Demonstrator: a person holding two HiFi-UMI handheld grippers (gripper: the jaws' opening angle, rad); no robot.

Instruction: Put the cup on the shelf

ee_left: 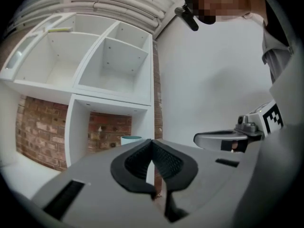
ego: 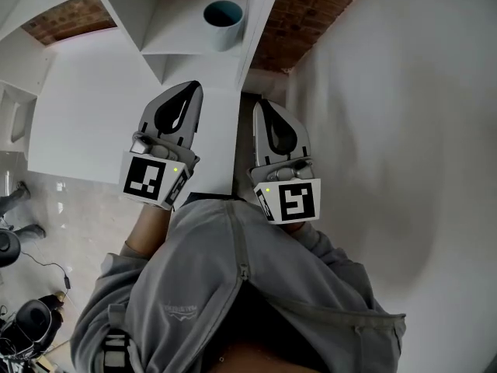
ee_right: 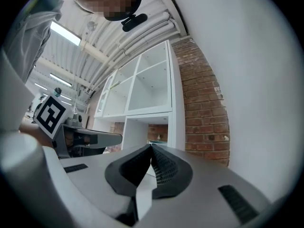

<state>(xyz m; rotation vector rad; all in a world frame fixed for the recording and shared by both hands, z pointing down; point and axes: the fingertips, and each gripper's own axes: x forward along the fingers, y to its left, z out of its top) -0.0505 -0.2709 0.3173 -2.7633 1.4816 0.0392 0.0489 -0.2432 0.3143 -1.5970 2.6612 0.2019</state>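
ahead of the left tongs [ego: 194, 86] — cup [ego: 224, 23] on shelf [ego: 175, 31].

A red brick wall [ego: 311, 14] adjoins a plain white wall [ego: 404, 130] above pale glossy floor tiles [ego: 70, 208].

Matt white shelf [ego: 175, 29], rough brick wall [ego: 311, 14]

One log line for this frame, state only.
cup: upright in shelf | left gripper: shut, empty | right gripper: shut, empty | both apart from cup
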